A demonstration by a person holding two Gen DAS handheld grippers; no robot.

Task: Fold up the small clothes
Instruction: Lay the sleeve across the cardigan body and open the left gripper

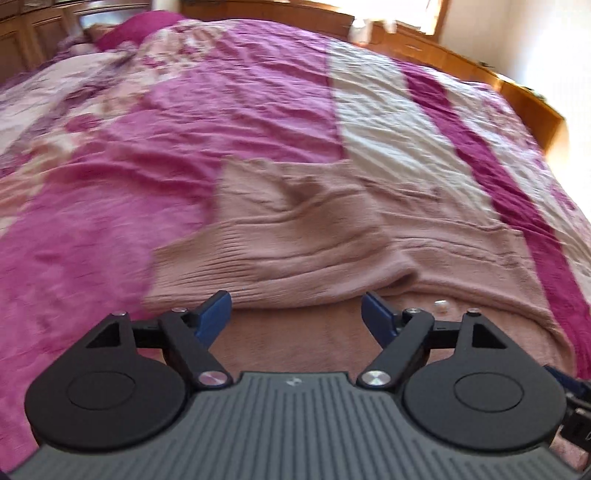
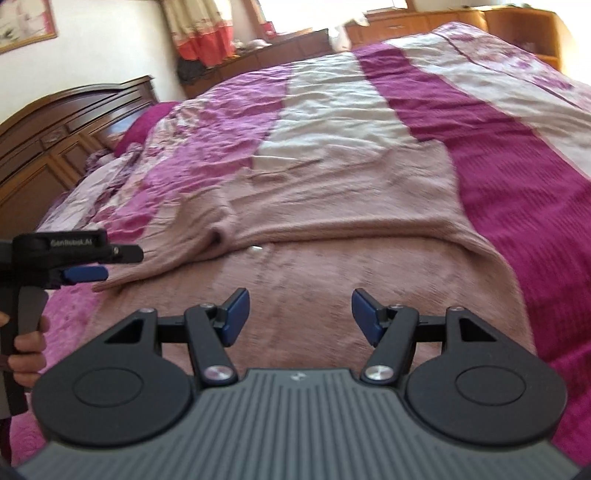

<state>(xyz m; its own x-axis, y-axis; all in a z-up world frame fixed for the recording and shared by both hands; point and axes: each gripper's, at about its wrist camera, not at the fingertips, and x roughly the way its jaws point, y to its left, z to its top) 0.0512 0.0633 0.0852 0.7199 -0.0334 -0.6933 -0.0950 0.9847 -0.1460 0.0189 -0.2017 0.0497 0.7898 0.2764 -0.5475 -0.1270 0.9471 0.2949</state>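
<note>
Spread wide and empty, both the left gripper (image 1: 296, 314) and right gripper (image 2: 300, 312), just above a dusty-pink knit garment (image 2: 332, 206) lying part-folded on the magenta bedspread (image 2: 517, 177). Wooden headboard (image 2: 62, 129) and dressers (image 1: 461, 62) well beyond; small white bit (image 1: 441, 305) on the knit.

A home bedroom. Wide bed (image 2: 498, 206) under a magenta and cream quilt (image 1: 229, 110), dark wooden headboard (image 2: 70, 122) far left, low wooden cabinets (image 2: 417, 22) along the far wall, orange-hemmed curtain (image 2: 201, 31) by a bright window, framed picture (image 2: 26, 22) on the wall.
</note>
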